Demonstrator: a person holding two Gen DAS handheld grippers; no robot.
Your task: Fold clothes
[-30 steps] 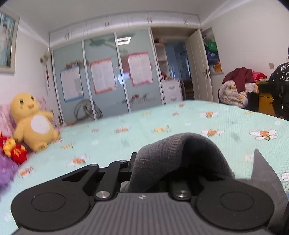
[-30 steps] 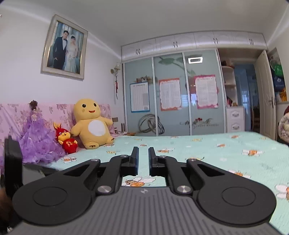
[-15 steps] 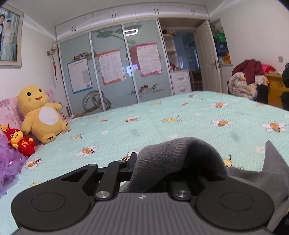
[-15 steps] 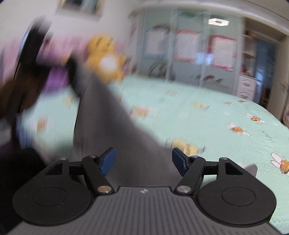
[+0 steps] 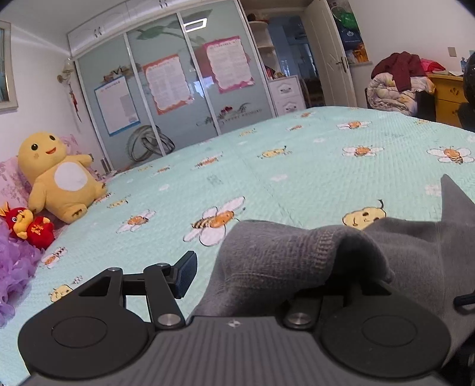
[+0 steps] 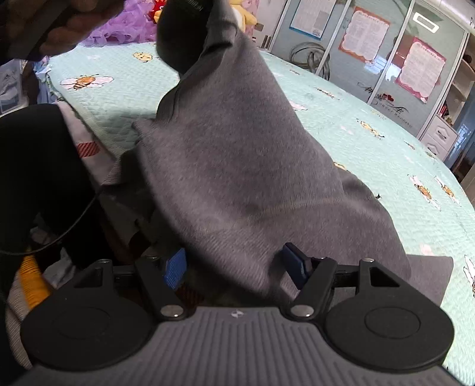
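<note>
The grey garment [image 6: 237,166] sags over both grippers above the bed [image 5: 297,166] — left gripper [image 5: 267,273] opening, cloth draped over it; right gripper [image 6: 234,267] closing, cloth between its jaws, ungripped.

Bright, even daylight, soft shadows; fisheye bends edges w/ dark corners; right wrist view slightly blurred.

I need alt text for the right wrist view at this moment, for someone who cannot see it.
A grey sweater drapes from the upper left down between the blue pads of the right claw, whose jaws are closing with the cloth between them. It lies at the near edge of a mint green bedspread printed with bees; purple frills and a mirrored wardrobe stand behind.
</note>
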